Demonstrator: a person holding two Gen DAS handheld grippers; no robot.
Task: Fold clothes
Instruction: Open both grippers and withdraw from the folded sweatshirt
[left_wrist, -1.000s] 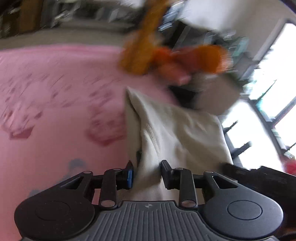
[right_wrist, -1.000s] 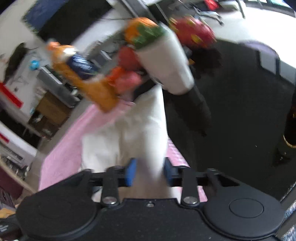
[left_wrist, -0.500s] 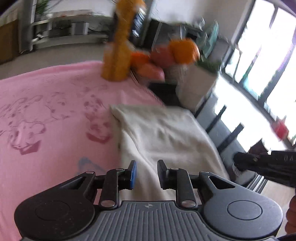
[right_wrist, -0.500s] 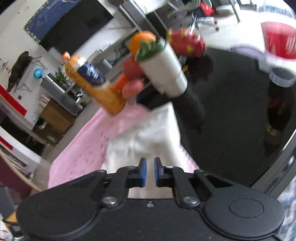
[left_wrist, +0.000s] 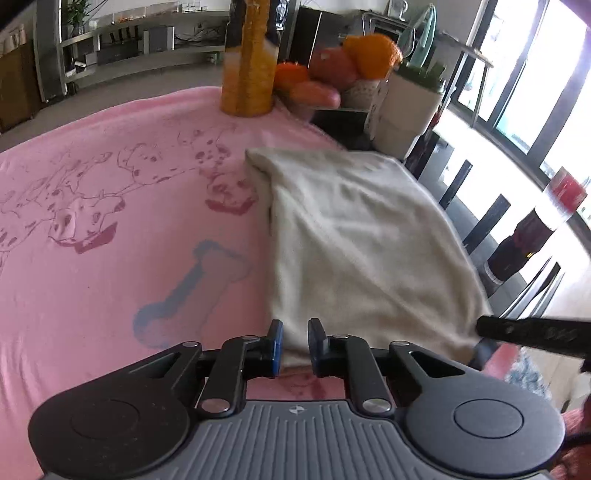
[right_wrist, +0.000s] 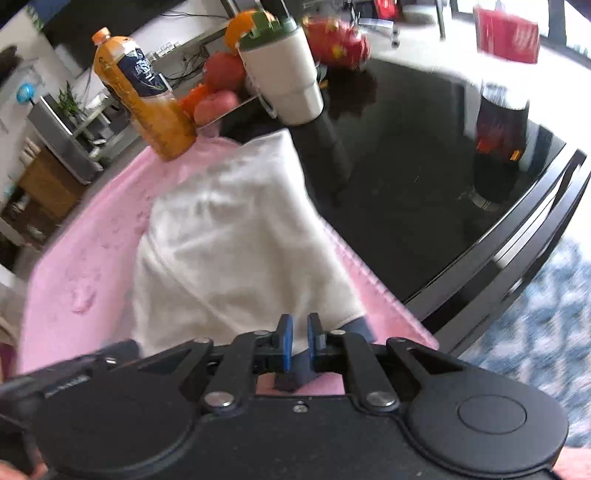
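Note:
A folded cream garment (left_wrist: 354, 236) lies flat on the pink dog-print blanket (left_wrist: 110, 221), near the blanket's right edge. My left gripper (left_wrist: 294, 345) hovers just short of the garment's near edge, its jaws a small gap apart and empty. In the right wrist view the same garment (right_wrist: 229, 240) lies ahead on the blanket (right_wrist: 85, 258). My right gripper (right_wrist: 298, 341) sits at the garment's near corner, jaws almost together with nothing between them. The right gripper's finger also shows in the left wrist view (left_wrist: 532, 332).
An orange juice bottle (right_wrist: 144, 96), a white tumbler with a green lid (right_wrist: 284, 74) and a tray of fruit (left_wrist: 332, 70) stand at the blanket's far end. A dark bottle (right_wrist: 498, 140) stands on the black glass table (right_wrist: 406, 206). Chair backs (left_wrist: 480, 206) stand beyond the table edge.
Both grippers let go of the cream garment, which now lies flat on the blanket. Both pulled back toward the near edge. The right jaws closed to a narrow gap.

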